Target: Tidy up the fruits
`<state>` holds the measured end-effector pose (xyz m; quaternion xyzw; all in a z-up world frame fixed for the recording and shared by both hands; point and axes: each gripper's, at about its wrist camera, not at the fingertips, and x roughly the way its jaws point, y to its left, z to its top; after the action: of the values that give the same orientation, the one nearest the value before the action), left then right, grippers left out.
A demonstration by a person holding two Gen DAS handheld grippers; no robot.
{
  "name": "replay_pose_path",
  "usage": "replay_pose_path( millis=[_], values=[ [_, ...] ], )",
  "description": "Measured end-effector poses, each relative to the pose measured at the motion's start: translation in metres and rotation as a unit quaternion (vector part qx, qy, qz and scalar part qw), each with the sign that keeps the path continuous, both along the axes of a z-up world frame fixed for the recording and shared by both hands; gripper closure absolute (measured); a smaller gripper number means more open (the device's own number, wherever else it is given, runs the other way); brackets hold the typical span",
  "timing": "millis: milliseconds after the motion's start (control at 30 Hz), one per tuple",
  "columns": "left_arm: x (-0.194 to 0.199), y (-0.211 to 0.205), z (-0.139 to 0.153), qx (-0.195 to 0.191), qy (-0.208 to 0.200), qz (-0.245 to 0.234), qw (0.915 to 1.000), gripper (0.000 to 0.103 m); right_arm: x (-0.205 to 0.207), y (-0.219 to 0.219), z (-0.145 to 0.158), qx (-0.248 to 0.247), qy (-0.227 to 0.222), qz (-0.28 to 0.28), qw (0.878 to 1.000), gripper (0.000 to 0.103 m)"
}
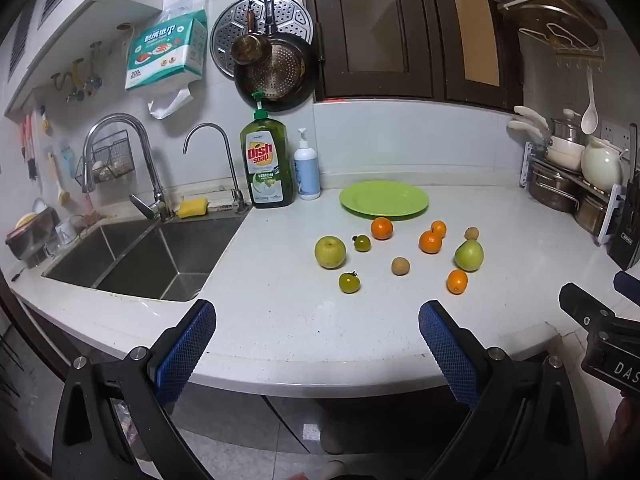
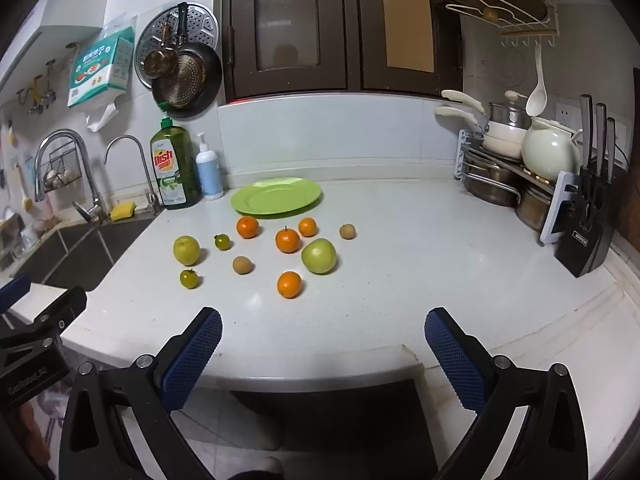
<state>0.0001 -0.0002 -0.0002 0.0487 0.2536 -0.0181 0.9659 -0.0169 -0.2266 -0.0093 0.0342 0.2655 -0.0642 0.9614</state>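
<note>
An empty green plate point(image 1: 384, 199) point(image 2: 276, 196) sits at the back of the white counter. In front of it lie loose fruits: several oranges point(image 1: 381, 228) point(image 2: 289, 284), a yellow-green apple point(image 1: 330, 252) point(image 2: 186, 249), a green pear-like fruit point(image 1: 469, 255) point(image 2: 319, 256), two small green tomatoes point(image 1: 349, 282) point(image 2: 189, 279) and two small brown fruits point(image 1: 400, 265) point(image 2: 242, 265). My left gripper point(image 1: 316, 328) is open and empty at the counter's front edge. My right gripper point(image 2: 323, 332) is open and empty, also at the front edge, to the right of the left one.
A double sink point(image 1: 132, 256) with two taps lies left. A dish soap bottle point(image 1: 267, 160) and a white pump bottle point(image 1: 307, 170) stand beside the plate. A pot rack point(image 2: 504, 168) and a knife block point(image 2: 592, 216) stand at the right.
</note>
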Motion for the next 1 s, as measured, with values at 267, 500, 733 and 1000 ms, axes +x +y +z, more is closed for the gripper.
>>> replay_pose_path(
  millis=[267, 500, 733, 1000],
  values=[
    [0.0, 0.01, -0.005, -0.006, -0.004, 0.002, 1.0, 0.0, 0.0, 0.004, -0.001, 0.0, 0.007, 0.0, 1.0, 0.001],
    [-0.006, 0.009, -0.003, -0.012, 0.001, 0.007, 0.9999, 0.0, -0.003, 0.009, -0.003, 0.002, 0.004, 0.009, 1.0, 0.001],
    [-0.007, 0.011, -0.002, -0.016, -0.002, 0.009, 0.9998, 0.0, -0.004, 0.009, -0.001, -0.001, 0.003, 0.01, 1.0, 0.001],
    [-0.01, 0.013, -0.001, -0.018, -0.009, 0.01, 0.9997, 0.0, -0.006, 0.011, 0.0, -0.003, 0.003, 0.01, 1.0, 0.001]
  ],
)
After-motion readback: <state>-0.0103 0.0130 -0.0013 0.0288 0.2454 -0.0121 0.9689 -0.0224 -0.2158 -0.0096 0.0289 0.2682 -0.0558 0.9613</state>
